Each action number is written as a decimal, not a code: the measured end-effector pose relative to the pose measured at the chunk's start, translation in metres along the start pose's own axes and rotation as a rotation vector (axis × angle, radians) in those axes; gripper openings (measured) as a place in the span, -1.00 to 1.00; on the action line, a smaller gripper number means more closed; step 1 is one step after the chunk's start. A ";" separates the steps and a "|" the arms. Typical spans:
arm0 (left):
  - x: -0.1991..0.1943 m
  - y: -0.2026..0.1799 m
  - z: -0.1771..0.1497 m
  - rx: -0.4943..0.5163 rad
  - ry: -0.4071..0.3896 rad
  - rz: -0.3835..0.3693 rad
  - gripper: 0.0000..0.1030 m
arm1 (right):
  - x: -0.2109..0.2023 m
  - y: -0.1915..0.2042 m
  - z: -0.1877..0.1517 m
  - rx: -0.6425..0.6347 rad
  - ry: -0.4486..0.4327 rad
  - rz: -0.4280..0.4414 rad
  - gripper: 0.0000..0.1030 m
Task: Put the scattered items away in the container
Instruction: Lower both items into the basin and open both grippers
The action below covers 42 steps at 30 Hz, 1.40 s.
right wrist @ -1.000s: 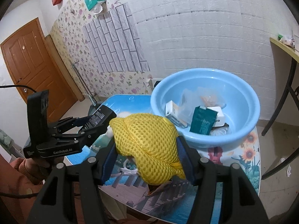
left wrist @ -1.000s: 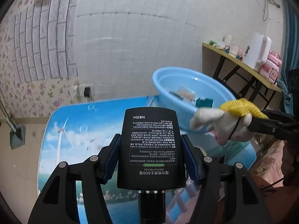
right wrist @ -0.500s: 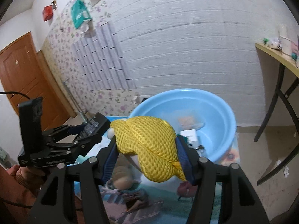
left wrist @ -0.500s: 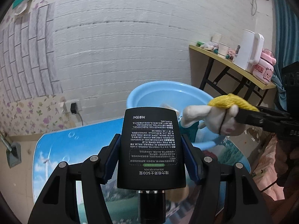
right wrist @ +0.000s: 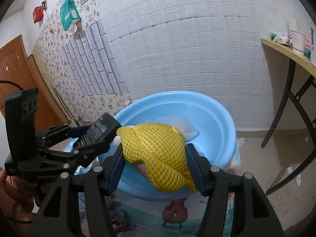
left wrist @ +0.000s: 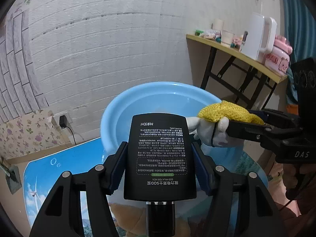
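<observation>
Between my left gripper's (left wrist: pixel 160 164) blue pads I hold a black bottle (left wrist: pixel 160 156) upside down; its label reads "SOD MILK FOR MEN" and "90ml". My right gripper (right wrist: pixel 155 165) clamps a plush toy in yellow mesh (right wrist: pixel 156 154). Both hang at the near rim of the blue basin (right wrist: pixel 213 122) on the printed table (left wrist: pixel 45 169)

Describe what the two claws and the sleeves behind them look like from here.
Both claws, left claw and right claw, are matte black plastic with blue pads, silver screws and a boxy black rear housing. White lettering marks each body. A black cable trails behind the left one. The sleeves look reddish-brown.
</observation>
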State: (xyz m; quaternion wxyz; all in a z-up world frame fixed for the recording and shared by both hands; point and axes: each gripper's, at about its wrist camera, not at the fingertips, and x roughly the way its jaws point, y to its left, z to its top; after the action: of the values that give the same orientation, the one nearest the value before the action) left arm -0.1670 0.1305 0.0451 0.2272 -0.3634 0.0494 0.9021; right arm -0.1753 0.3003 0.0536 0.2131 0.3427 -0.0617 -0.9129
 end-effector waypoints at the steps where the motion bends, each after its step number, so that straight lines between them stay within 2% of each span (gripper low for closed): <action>1: 0.004 -0.002 0.000 0.008 0.010 0.001 0.21 | 0.002 -0.001 0.000 -0.001 0.002 -0.004 0.15; 8: 0.020 -0.006 0.003 0.041 0.044 0.002 0.21 | 0.018 0.006 -0.004 -0.082 0.025 -0.048 0.16; 14: 0.029 -0.007 0.004 0.057 0.064 0.013 0.21 | 0.030 0.013 -0.009 -0.136 0.061 -0.065 0.27; 18: 0.031 -0.008 0.005 0.063 0.057 0.020 0.21 | 0.034 0.015 -0.011 -0.136 0.088 -0.042 0.41; 23: 0.029 -0.011 0.005 0.064 0.051 0.024 0.21 | 0.032 0.014 -0.011 -0.129 0.092 -0.041 0.43; 27: 0.023 -0.008 0.005 0.051 0.036 0.025 0.33 | 0.029 0.015 -0.013 -0.124 0.085 -0.042 0.43; 31: 0.012 -0.004 0.006 0.038 0.010 0.023 0.37 | 0.020 0.016 -0.017 -0.109 0.075 -0.031 0.43; 38: -0.009 -0.002 0.002 0.027 -0.030 0.031 0.42 | 0.003 0.018 -0.024 -0.099 0.057 -0.061 0.43; 40: -0.016 -0.001 -0.002 0.024 -0.041 0.042 0.52 | -0.001 0.019 -0.026 -0.097 0.053 -0.072 0.43; 42: -0.024 0.001 -0.007 0.016 -0.052 0.052 0.54 | -0.006 0.020 -0.029 -0.089 0.053 -0.078 0.43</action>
State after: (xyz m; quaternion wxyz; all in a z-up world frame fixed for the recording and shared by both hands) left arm -0.1478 0.1189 0.0558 0.2080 -0.3365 0.0600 0.9165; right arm -0.1456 0.2852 0.0403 0.1940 0.3593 -0.0019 -0.9129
